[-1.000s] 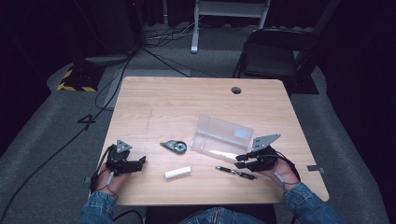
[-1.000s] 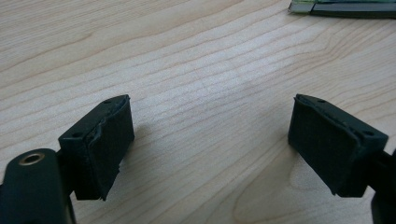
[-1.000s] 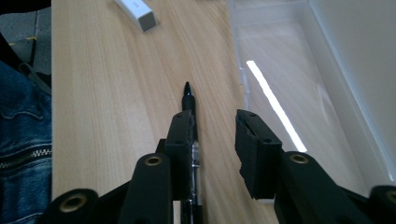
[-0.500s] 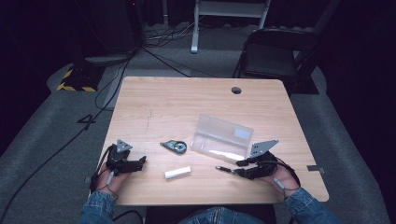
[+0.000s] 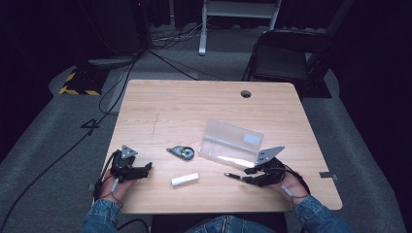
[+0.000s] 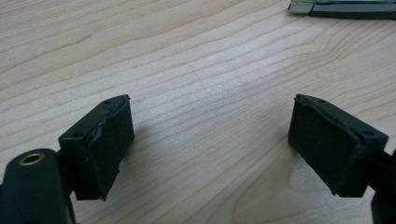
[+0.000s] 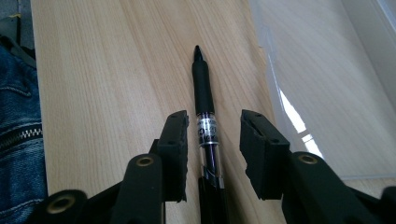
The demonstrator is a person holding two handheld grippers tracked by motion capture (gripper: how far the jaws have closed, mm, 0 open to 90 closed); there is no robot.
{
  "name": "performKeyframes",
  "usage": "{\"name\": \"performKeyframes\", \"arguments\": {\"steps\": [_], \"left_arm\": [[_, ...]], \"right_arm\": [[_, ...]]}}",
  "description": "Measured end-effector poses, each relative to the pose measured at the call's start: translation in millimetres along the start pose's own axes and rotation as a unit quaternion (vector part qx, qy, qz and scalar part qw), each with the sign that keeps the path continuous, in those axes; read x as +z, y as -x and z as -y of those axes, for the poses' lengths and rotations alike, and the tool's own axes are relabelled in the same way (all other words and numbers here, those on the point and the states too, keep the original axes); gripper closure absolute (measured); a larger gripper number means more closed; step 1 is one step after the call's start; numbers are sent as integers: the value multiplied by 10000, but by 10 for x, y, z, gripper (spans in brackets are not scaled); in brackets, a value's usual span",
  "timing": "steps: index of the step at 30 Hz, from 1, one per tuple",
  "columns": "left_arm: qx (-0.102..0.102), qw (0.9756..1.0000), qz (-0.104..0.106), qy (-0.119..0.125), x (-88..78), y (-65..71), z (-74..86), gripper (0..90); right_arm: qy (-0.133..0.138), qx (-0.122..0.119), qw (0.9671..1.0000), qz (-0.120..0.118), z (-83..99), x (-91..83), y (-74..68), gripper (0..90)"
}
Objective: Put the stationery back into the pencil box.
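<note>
So the pen [image 7: 204,112] is lying flat on the wooden table [image 5: 194,107], running lengthways between the jaws of the right gripper [image 7: 212,149], tip pointing away from the hand. The jaws have just been easing apart a bit, with the pen between them: the left-hand pad looks about touching the barrel, the other one stands clear with a visible gap. So that gripper is partly open and not really holding anything yet, as far as I can tell.

Stuff that could go sideways from here, imo:

- The barrel is round and slick. If the pads close off-centre, the pad already against the barrel pushes first and the pen may just roll or squirt forward instead of being pinched.
- The pads sit near the clear middle section, behind the rubber grip. Lift from there and the front end could droop or swivel.
- The clear plastic box [image 7: 327,84] sits just beside the far jaw. Any sideways nudge and that jaw clips its edge, or the pen skids under its wall.

Further out, the left gripper [image 6: 210,140] rests wide open over bare wood, nothing between its pads. The white eraser [image 5: 185,179] and the correction tape dispenser [image 5: 182,152] lie between the two grippers, well clear of the pen.
</note>
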State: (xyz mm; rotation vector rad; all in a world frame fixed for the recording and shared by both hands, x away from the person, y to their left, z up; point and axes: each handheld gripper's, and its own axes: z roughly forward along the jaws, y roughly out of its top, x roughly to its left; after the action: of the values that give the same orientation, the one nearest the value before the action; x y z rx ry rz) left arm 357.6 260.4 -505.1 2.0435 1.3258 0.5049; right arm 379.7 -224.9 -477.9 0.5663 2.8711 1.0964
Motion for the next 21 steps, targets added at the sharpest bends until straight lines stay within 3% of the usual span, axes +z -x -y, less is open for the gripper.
{"name": "performKeyframes", "arguments": {"steps": [12,16,21], "left_arm": [[5,10000,-5,3,0,-1,0,146],[0,10000,0,-1,0,0,0,146],[5,10000,8,3,2,-1,-2,146]], "right_arm": [[-208,-26,9998,-37,1,58,-13,710],[-302,-135,9995,23,-9,81,-39,786],[-336,-138,9993,-4,-9,74,-45,795]]}}
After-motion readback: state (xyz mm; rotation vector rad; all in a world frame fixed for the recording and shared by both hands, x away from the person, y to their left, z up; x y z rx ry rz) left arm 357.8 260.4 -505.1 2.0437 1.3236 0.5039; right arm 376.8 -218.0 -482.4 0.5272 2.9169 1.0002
